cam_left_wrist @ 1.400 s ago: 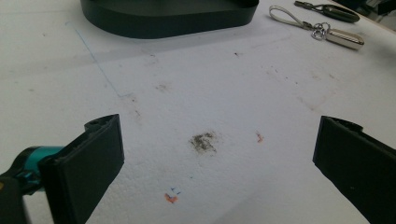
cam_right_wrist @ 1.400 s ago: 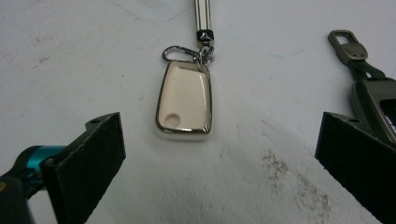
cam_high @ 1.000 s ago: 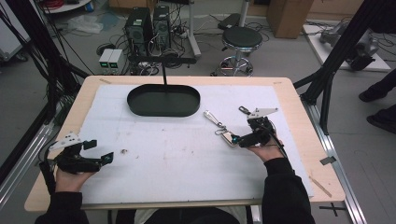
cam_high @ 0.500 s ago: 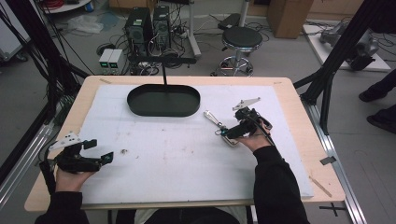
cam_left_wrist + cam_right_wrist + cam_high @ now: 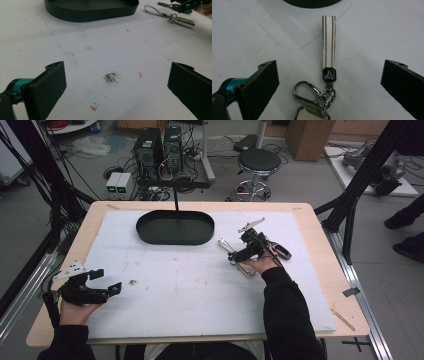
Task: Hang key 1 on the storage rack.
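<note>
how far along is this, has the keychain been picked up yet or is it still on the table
Nothing looks finished: the black tray shows nothing inside, and the keychain lies flat on the white mat. In hand: the right gripper is over the keychain, jaws open to either side of its strap, not closed. The left gripper rests open, away from it. Left: closing on it, lifting, placing, probably into the tray.

Right gripper (image 5: 235, 256) hovers over a keychain (image 5: 235, 255) just right of the black tray (image 5: 175, 227) (left gripper (image 5: 107, 280) well apart).

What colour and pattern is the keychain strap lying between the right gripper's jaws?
White with two thin dark stripes along its length, the keychain strap shows best in the right gripper view.
</note>
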### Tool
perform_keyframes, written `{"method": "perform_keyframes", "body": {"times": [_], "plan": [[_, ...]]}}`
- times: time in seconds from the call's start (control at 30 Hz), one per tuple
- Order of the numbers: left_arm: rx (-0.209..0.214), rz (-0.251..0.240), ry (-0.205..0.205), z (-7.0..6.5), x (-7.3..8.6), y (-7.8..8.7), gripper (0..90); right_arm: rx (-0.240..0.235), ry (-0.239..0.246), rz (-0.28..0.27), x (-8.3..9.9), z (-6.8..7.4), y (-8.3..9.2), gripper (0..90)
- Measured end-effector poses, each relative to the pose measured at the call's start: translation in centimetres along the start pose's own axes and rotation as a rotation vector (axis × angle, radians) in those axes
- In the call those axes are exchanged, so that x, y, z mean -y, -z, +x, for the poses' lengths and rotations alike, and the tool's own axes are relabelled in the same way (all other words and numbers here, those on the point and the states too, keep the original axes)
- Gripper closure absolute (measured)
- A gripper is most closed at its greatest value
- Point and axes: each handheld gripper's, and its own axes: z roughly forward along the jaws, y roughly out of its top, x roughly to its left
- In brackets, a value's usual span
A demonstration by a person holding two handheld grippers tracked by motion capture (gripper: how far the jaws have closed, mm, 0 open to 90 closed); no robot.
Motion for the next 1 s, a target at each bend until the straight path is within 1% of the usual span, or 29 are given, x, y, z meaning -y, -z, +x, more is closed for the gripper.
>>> {"method": "perform_keyframes", "body": {"times": [0.03, 0.07, 0.1, 0.2, 0.23, 0.27, 0.3, 0.33, 0.37, 0.4, 0.43, 0.53, 0.57, 0.6, 0.63, 0.67, 0.7, 0.73, 0.77, 0.8, 0.83, 0.87, 0.9, 0.93, 0.97, 1.0], "plan": [[0.001, 0.000, 0.000, 0.0, 0.0, 0.0, 2.3, -0.005, 0.003, 0.027, -0.3, 0.0, -0.8, 1.0], [0.001, 0.000, -0.001, 0.0, 0.0, 0.0, 2.3, -0.005, 0.003, 0.027, -0.3, 0.0, -0.8, 1.0], [0.001, -0.004, -0.003, 0.0, 0.0, 0.0, 2.3, -0.029, 0.016, 0.049, -0.7, 0.0, -1.5, 5.8], [0.001, -0.010, -0.007, 0.0, 0.0, 0.0, 2.3, -0.039, 0.018, 0.050, -1.1, 0.1, -2.1, 5.8], [0.002, -0.015, -0.002, 0.0, -0.1, 0.1, 2.3, -0.049, 0.023, 0.067, -1.4, -0.1, -2.7, 5.9], [0.002, -0.015, -0.002, 0.0, -0.1, 0.1, 2.3, -0.046, 0.028, 0.077, -1.5, -0.3, -3.1, 5.9], [0.002, -0.016, -0.003, 0.1, -0.1, 0.1, 2.3, -0.044, 0.011, 0.097, -1.6, -0.4, -3.4, 5.9], [0.002, -0.016, -0.003, 0.1, -0.1, 0.1, 2.3, -0.044, 0.011, 0.097, -1.6, -0.4, -3.4, 5.9], [-0.001, -0.017, -0.004, 0.1, -0.1, 0.1, 2.3, -0.045, 0.005, 0.118, -1.8, -0.6, -3.9, 7.3], [-0.004, -0.018, -0.006, 0.1, -0.1, 0.0, 2.3, -0.045, 0.005, 0.118, -1.8, -0.6, -3.9, 7.3], [-0.001, -0.016, -0.007, 0.1, 0.0, 0.0, 2.3, -0.043, 0.019, 0.103, -2.0, -0.4, -3.9, 19.9], [-0.002, -0.013, -0.009, 0.1, 0.0, -0.1, 2.3, -0.040, 0.024, 0.096, -2.1, -0.2, -4.0, 20.7], [0.002, -0.012, -0.011, 0.1, 0.0, -0.1, 2.3, -0.019, 0.025, 0.104, -2.1, -0.3, -4.2, 28.8], [0.002, -0.012, -0.011, 0.1, 0.0, -0.1, 2.3, -0.019, 0.025, 0.104, -2.1, -0.3, -4.2, 28.8], [0.003, -0.014, -0.011, 0.1, -0.1, -0.1, 2.3, 0.011, -0.008, 0.103, -2.1, -0.5, -4.2, 32.6], [0.001, -0.014, -0.017, 0.1, -0.1, -0.1, 2.3, 0.011, -0.008, 0.103, -2.1, -0.5, -4.2, 32.6], [0.006, -0.024, -0.017, 0.1, -0.1, 0.0, 2.3, -0.023, -0.041, 0.092, -2.1, -0.7, -4.2, 43.5], [0.006, -0.024, -0.017, 0.1, -0.1, 0.0, 2.3, -0.023, -0.041, 0.092, -2.1, -0.7, -4.2, 43.5], [0.005, -0.026, -0.017, 0.1, -0.2, 0.0, 2.3, -0.009, -0.018, 0.098, -2.2, -0.4, -4.3, 50.5], [0.006, -0.029, -0.012, 0.2, -0.2, -0.1, 2.3, -0.009, -0.018, 0.098, -2.2, -0.4, -4.3, 50.5], [0.006, -0.027, -0.013, 0.2, -0.2, -0.1, 2.3, -0.012, -0.029, 0.094, -2.3, -0.3, -4.2, 67.0], [0.006, -0.027, -0.013, 0.2, -0.2, -0.1, 2.3, -0.012, -0.029, 0.094, -2.3, -0.3, -4.2, 67.0], [0.007, -0.026, -0.015, 0.2, -0.2, -0.1, 2.3, -0.021, -0.043, 0.092, -2.2, -0.5, -4.2, 74.0], [0.007, -0.026, -0.015, 0.1, -0.2, -0.2, 2.3, -0.021, -0.043, 0.092, -2.2, -0.5, -4.2, 74.0], [0.008, -0.026, -0.016, 0.1, -0.2, -0.2, 2.3, -0.036, -0.053, 0.095, -2.2, -0.7, -4.1, 74.5], [0.008, -0.026, -0.017, 0.1, -0.2, -0.2, 2.3, -0.036, -0.053, 0.095, -2.2, -0.7, -4.1, 74.5]]}}
